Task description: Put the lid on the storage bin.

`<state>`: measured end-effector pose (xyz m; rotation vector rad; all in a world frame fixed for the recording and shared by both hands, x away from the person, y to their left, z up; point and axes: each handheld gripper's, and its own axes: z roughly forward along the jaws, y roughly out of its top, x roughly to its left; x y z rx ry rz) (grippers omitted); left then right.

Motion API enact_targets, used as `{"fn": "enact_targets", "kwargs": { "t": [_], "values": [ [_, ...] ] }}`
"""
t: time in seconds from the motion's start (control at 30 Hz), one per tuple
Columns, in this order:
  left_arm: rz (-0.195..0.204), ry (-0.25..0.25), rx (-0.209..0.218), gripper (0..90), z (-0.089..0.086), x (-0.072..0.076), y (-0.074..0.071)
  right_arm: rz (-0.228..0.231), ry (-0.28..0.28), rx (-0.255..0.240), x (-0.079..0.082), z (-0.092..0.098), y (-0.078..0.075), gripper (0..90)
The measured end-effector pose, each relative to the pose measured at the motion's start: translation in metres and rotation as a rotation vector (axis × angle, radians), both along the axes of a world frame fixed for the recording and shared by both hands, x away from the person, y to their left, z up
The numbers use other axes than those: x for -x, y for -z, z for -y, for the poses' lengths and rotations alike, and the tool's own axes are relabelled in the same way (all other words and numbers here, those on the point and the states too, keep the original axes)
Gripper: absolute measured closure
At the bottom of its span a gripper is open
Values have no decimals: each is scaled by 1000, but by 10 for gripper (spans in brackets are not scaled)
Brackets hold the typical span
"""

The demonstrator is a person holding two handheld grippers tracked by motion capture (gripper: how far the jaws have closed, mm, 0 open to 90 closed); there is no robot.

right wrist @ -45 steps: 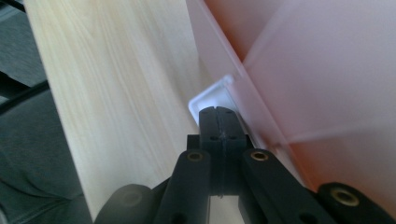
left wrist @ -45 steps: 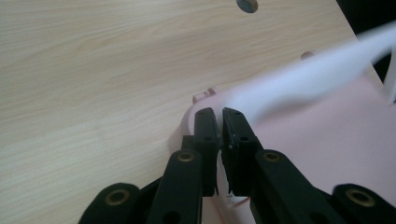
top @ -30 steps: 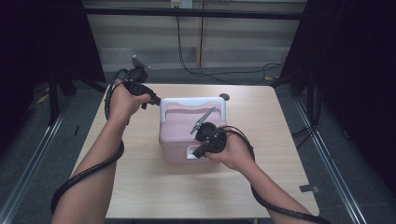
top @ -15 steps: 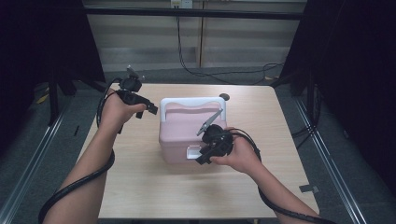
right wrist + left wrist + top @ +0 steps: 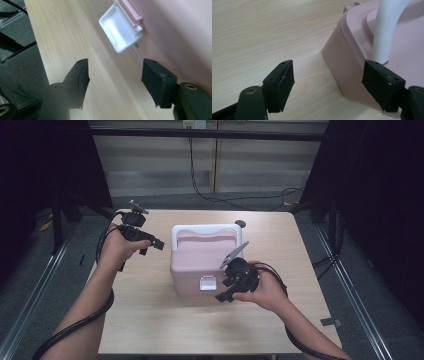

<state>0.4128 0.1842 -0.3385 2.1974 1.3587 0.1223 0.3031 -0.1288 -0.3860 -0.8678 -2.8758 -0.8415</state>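
The room (image 5: 390, 195) is dim, with black hangings to the left and right and a pale panelled wall (image 5: 210, 165) at the far side, down which a dark cable (image 5: 200, 190) runs to the grey floor (image 5: 30, 290). A metal rail (image 5: 30, 300) lies along the floor on the left.

A light wood-grain table (image 5: 150, 320) fills the middle of the high view; its top is bare apart from one box, a small dark round spot (image 5: 240, 224) near the far edge, and what may be a bit of tape (image 5: 330, 322) at the near right corner, too small to be sure of.

The pink box (image 5: 200, 265) stands about at the table's centre, lid shut, with a white handle (image 5: 206, 231) arching over its far part and a white latch (image 5: 208, 283) on its near face. In the right gripper view that latch (image 5: 121, 28) stands out from the pink wall as a shallow white tray shape.

The person's left forearm (image 5: 85, 315) comes in from the near left, a black cable looping beside it. The left gripper (image 5: 150, 245) hangs left of the box, apart from it; in its own view its jaws stand wide apart above the table (image 5: 262, 30), near the box's corner (image 5: 352, 62) and white handle (image 5: 387, 27), gripping nothing.

The right gripper (image 5: 227, 292) sits at the near right corner of the box, just beside the latch. Its jaws are likewise spread, empty, with the tabletop (image 5: 75, 37) between them.
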Motion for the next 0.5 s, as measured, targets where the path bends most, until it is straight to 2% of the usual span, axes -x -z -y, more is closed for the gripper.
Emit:
{"fn": "enact_targets", "kwargs": {
  "t": [0.23,0.27,0.4,0.5],
  "values": [
    [-4,8,14,225,-9,5,11,6,23,-6,4,13,3,326],
    [-6,0,21,223,-10,6,13,17,20,-10,5,15,4,324],
    [-11,-4,35,201,-15,10,20,12,41,-20,6,24,6,309],
    [-16,11,41,181,-19,12,25,18,41,-20,7,30,5,303]
  ]
}}
